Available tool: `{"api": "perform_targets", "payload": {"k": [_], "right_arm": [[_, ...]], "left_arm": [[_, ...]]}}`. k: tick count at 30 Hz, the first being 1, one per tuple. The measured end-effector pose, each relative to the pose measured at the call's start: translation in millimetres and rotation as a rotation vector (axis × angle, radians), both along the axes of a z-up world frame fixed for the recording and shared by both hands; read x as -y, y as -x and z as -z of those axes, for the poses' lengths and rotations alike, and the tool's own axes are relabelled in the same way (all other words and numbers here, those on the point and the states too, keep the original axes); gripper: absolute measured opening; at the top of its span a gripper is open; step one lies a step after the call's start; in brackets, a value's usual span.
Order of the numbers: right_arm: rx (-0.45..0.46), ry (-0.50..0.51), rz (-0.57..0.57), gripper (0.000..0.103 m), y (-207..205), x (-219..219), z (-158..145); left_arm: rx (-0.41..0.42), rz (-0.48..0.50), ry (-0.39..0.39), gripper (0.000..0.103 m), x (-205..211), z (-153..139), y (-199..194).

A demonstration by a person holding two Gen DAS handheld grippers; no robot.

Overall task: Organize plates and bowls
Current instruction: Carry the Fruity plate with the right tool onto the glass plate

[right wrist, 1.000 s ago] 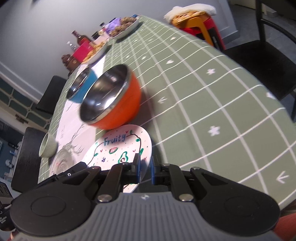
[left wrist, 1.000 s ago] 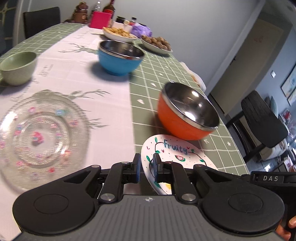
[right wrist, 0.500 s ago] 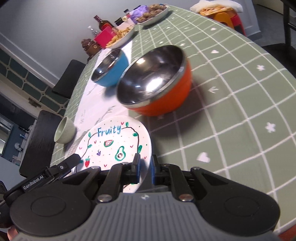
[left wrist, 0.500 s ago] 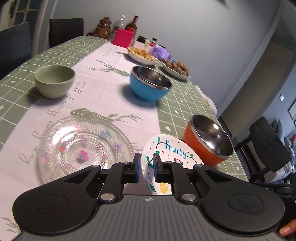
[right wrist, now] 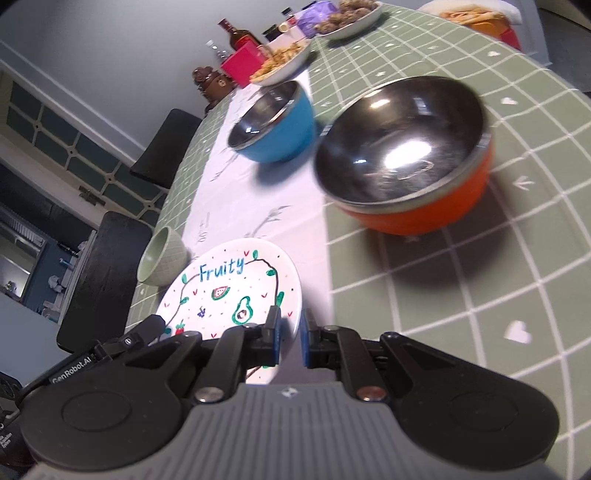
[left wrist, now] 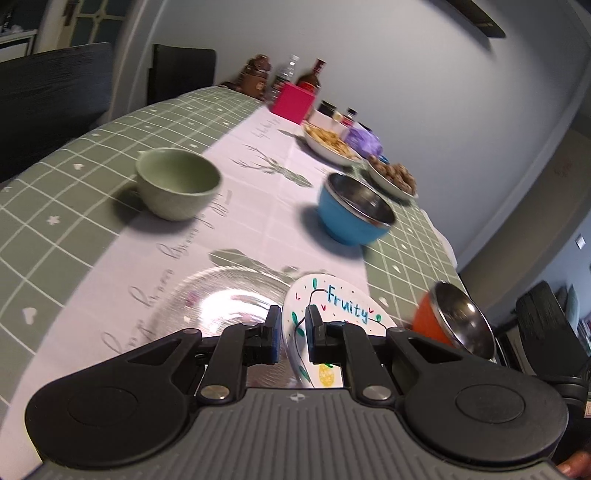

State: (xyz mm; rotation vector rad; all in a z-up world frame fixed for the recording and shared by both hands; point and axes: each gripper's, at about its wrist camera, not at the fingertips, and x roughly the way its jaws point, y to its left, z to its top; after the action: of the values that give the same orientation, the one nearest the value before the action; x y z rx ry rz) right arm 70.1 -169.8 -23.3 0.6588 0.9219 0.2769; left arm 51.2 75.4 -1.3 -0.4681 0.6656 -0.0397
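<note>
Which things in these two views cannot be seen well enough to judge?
- Glass plate, left view: near part hidden by the left tongs and the Fruity plate; whether they touch is unclear.
- Fruity plate's near rim, right view: hidden behind the right tongs.
- Orange bowl, left view: blurred, partly behind the gripper.
- Bottles, right view: labels too small.

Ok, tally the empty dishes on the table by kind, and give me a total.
Bowls: 3 — green bowl, blue bowl, orange bowl.
Plates: 2 — glass plate, Fruity plate.
Total: 5.
</note>
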Motion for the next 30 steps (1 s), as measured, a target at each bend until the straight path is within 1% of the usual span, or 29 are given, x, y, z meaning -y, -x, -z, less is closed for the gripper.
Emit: {"api": "perform_targets", "payload": {"k": [11,17,21,30], "right_arm": [[0.038,0.044,-0.062,0.008,-23,-46,3],[0.037,0.055,-0.087,0.008,-25,-55,9],[0.023,0.056,-0.092,0.008,-28,-59,15],[0.050,0.096,-0.121,0.008,-29,-67,17]], "left_arm": [[-0.040,-0.097,0.010,0.014,-35,12,1],[-0.058,-0.112,0.016,0.014,-44,19,4],[-0.057,-0.109,-0.018,0.014,-42,21,4],[-0.068,-0.111,-0.063,0.014,-41,24,3]]}}
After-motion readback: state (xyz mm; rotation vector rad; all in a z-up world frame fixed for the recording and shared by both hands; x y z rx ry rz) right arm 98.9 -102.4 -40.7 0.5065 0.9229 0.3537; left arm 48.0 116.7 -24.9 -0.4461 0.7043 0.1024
